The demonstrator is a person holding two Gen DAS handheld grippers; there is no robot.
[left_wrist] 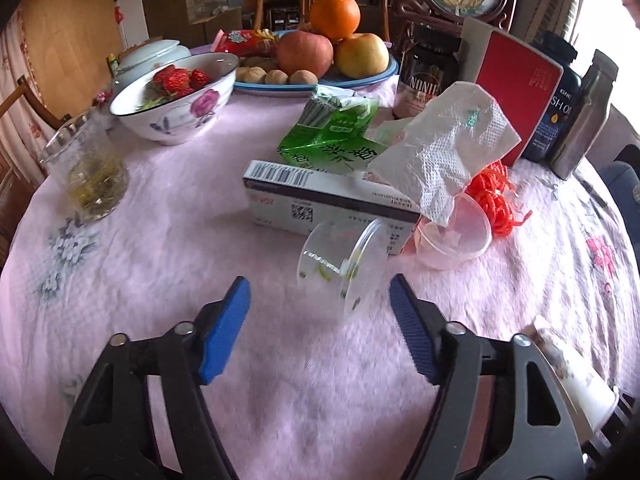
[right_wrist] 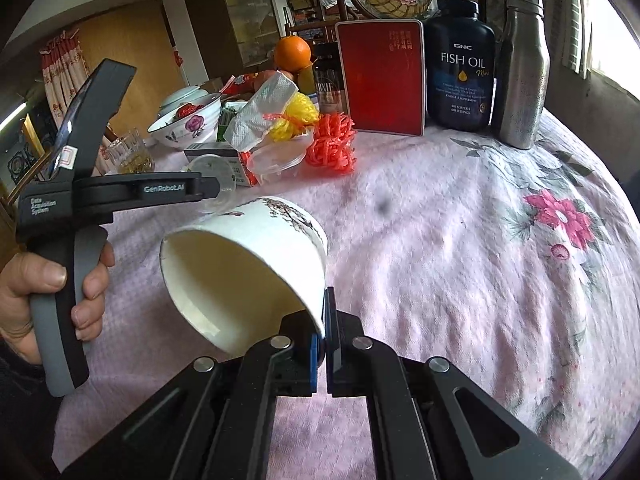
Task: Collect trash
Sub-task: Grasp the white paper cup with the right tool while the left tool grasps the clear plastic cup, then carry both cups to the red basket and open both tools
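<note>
Blue pads of your left gripper stand apart, nothing pinched, with the clear lid on edge just ahead between them, leaning by the box. Your right gripper is clamped on the rim of the paper cup, tipped sideways as the bin. That thin, slick, round plastic could roll or skate off the soft pink cloth if one pad lands first.
</note>
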